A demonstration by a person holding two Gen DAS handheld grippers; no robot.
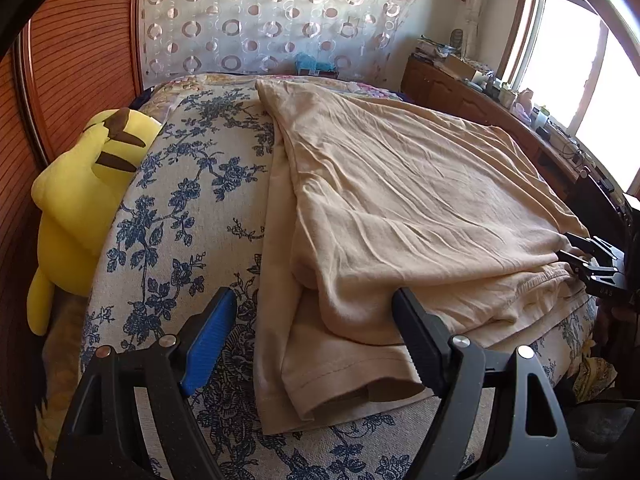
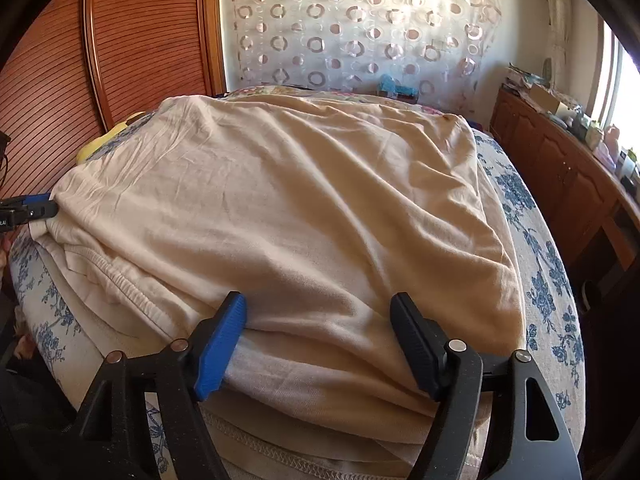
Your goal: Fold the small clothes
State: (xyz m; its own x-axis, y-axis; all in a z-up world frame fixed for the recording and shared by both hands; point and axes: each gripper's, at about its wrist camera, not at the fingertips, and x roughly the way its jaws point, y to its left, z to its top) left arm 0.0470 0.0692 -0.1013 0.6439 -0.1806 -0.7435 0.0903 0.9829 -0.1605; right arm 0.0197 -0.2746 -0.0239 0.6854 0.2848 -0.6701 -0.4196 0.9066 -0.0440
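A beige T-shirt (image 1: 400, 200) lies on the bed with its upper layer folded over toward me, a sleeve (image 1: 340, 376) sticking out at the near left. My left gripper (image 1: 316, 320) stands open over that near left corner, the cloth lying loose between its blue finger (image 1: 212, 340) and black finger (image 1: 418, 344). In the right wrist view the T-shirt (image 2: 300, 200) fills the bed. My right gripper (image 2: 320, 332) is open at the near edge, with folded cloth bulging between its fingers. Each gripper shows in the other's view: right gripper (image 1: 588, 260), left gripper (image 2: 32, 208).
The bed cover (image 1: 188, 208) is white with blue flowers. A yellow plush toy (image 1: 84, 200) lies at the bed's left edge against a wooden slatted wardrobe (image 1: 80, 60). A cluttered wooden cabinet (image 2: 560, 168) runs along the right under a window. A patterned curtain (image 2: 360, 32) hangs behind.
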